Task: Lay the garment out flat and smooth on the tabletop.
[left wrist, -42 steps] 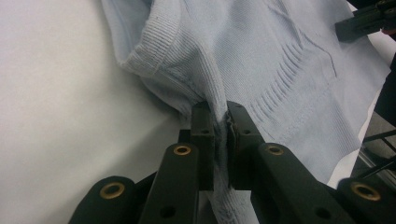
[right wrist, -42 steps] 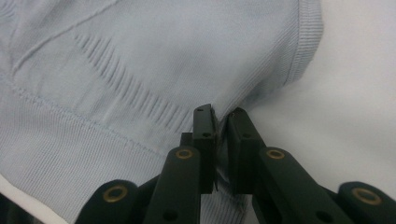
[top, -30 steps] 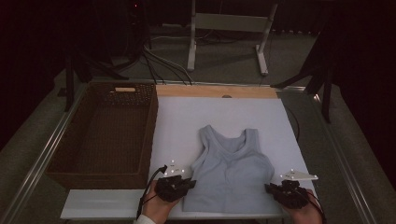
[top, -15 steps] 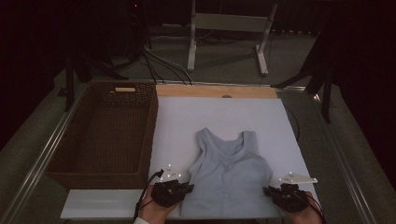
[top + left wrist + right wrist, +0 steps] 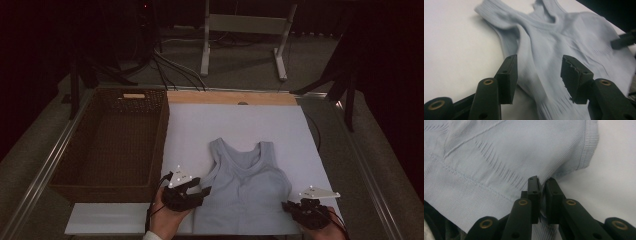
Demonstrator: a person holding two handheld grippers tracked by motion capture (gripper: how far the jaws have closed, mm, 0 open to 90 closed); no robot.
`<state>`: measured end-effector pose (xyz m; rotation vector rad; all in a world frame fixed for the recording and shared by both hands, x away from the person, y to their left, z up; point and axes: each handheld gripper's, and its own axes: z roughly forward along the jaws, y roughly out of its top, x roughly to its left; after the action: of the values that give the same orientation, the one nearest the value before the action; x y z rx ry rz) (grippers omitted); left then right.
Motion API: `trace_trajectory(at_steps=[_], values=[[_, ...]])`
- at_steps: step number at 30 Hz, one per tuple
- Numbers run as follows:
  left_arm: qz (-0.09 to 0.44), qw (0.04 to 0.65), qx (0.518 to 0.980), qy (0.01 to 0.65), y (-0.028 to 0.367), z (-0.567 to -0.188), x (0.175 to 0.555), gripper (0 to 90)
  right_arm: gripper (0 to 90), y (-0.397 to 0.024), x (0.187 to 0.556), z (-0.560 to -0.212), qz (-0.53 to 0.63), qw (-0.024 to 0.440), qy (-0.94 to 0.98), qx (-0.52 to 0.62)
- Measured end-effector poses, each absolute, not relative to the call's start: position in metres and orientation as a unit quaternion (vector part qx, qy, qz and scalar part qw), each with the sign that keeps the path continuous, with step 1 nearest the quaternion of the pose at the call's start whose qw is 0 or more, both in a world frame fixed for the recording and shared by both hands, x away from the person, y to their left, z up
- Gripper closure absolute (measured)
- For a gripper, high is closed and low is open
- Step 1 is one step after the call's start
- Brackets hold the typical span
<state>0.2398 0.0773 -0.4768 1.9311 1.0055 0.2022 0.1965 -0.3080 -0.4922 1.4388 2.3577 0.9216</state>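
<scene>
basket [image 5: 112,145]: left of both grippers, on the surface [image 5: 235,120] | left gripper [image 5: 537,75]: fingers released, just been opening, pale blue tank top [image 5: 245,185] lies slack between them, unpinched | right gripper [image 5: 542,187]: fingers clenched on the top's hem corner | top flat on surface, spanning from one gripper's fingers to the other's

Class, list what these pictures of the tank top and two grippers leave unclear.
- Tank top hem: high view, cut off by the bottom edge.
- Right gripper fingertips: high view, hidden under its own body.
- Basket floor: high view, too dark.
- Top's straps: left gripper view, blurred.
</scene>
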Motion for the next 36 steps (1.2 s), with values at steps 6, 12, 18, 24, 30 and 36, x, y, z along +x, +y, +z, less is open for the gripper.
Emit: trace_trajectory(at_steps=[6, 12, 18, 24, 30, 36], values=[[0.079, 0.458, 0.784, 0.412, 0.069, -0.480, 0.260, 54.1, 84.1, -0.309, 0.195, -0.492, 0.316, 0.114, 0.804, 0.490], [0.064, 0.434, 0.795, 0.418, 0.063, -0.486, 0.272, 71.2, 84.2, -0.310, 0.194, -0.492, 0.317, 0.112, 0.804, 0.491], [0.077, 0.430, 0.796, 0.419, 0.069, -0.484, 0.268, 84.0, 84.2, -0.312, 0.192, -0.491, 0.318, 0.111, 0.803, 0.492], [0.083, 0.427, 0.786, 0.440, 0.083, -0.483, 0.263, 85.8, 84.3, -0.315, 0.190, -0.491, 0.317, 0.109, 0.801, 0.496], [0.084, 0.427, 0.786, 0.438, 0.083, -0.483, 0.262, 86.6, 84.2, -0.316, 0.189, -0.492, 0.318, 0.107, 0.800, 0.497], [0.083, 0.429, 0.786, 0.438, 0.082, -0.484, 0.264, 86.7, 66.0, -0.320, 0.192, -0.486, 0.330, 0.124, 0.791, 0.500]])
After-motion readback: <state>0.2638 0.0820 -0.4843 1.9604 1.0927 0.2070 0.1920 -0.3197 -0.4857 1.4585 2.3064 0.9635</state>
